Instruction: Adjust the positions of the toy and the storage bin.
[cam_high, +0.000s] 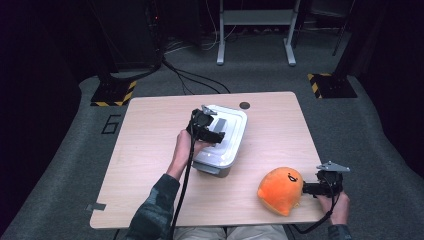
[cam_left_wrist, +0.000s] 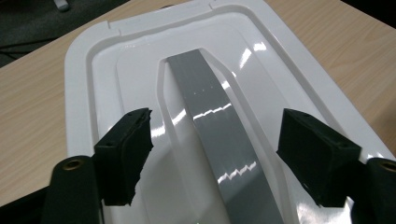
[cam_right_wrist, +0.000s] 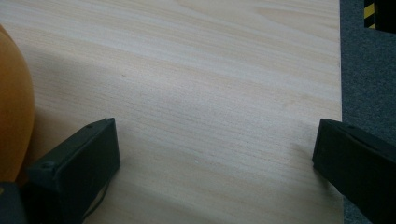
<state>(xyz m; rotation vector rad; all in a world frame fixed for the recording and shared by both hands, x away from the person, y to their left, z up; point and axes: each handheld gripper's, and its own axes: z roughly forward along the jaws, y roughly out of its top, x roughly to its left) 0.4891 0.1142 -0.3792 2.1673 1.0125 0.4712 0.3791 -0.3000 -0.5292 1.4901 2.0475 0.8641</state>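
Landmark: the white box (cam_high: 222, 142) sits mid-table, its grey handle (cam_left_wrist: 219, 140) running along the lid (cam_left_wrist: 116, 60).
Left gripper (cam_left_wrist: 215, 154): I hover over the lid, jaws apart, astride the handle, not touching.
Doing it well: I centre, sink, then squeeze evenly.
Right gripper (cam_right_wrist: 215, 163): jaws wide, empty, right of the box beside the orange plush (cam_high: 281, 190).

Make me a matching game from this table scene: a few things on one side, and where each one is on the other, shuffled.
Things:
1. white box lid
2. orange plush toy
3. left tool
4. right tool

Places or states:
A. jaws open over bare table wood, near the table edge
B. jaws open either side of the grey handle
C. near the table's front right corner
D. closed on the box at the table's middle

Pairs: 1-D, 2-C, 3-B, 4-A
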